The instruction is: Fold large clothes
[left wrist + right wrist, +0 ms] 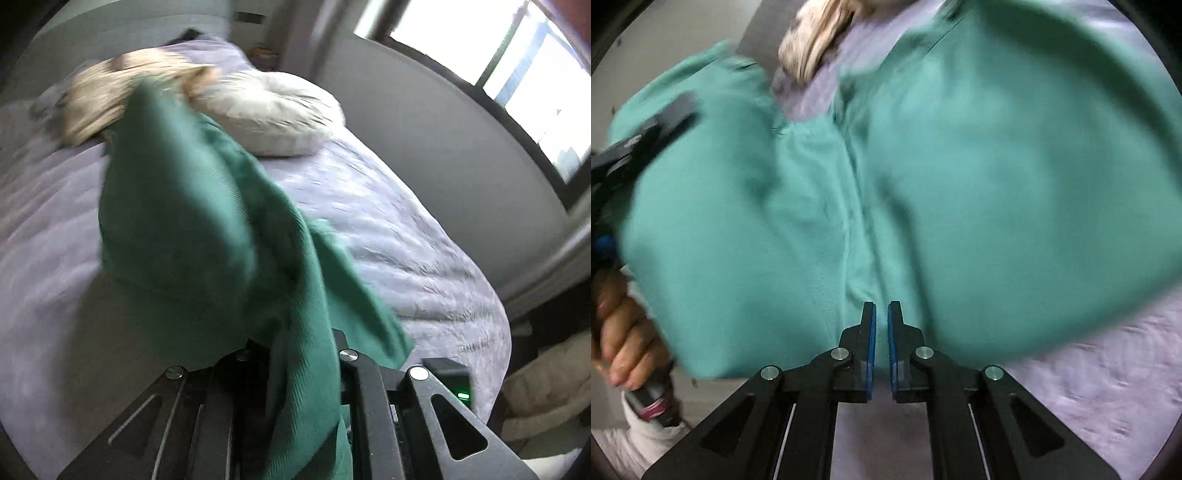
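A large green garment (192, 221) hangs from my left gripper (297, 345), which is shut on a bunched fold of it; the cloth covers the fingertips and trails back over the gripper. In the right wrist view the same garment (997, 184) billows wide above the lilac bed cover (1089, 387), blurred. My right gripper (881, 332) sits at the garment's lower edge, its blue pads almost together with only a thin slit between them and no cloth clearly clamped. The left gripper (670, 114) shows at the left, held by a hand (624, 332).
The bed (388, 229) wears a quilted lilac cover. A white pillow (273, 110) and a cream fuzzy heap (110, 99) lie near its head. A grey wall (424, 129) and a window (480, 48) run along the right side, with pale cloth (546, 398) on the floor beside the bed.
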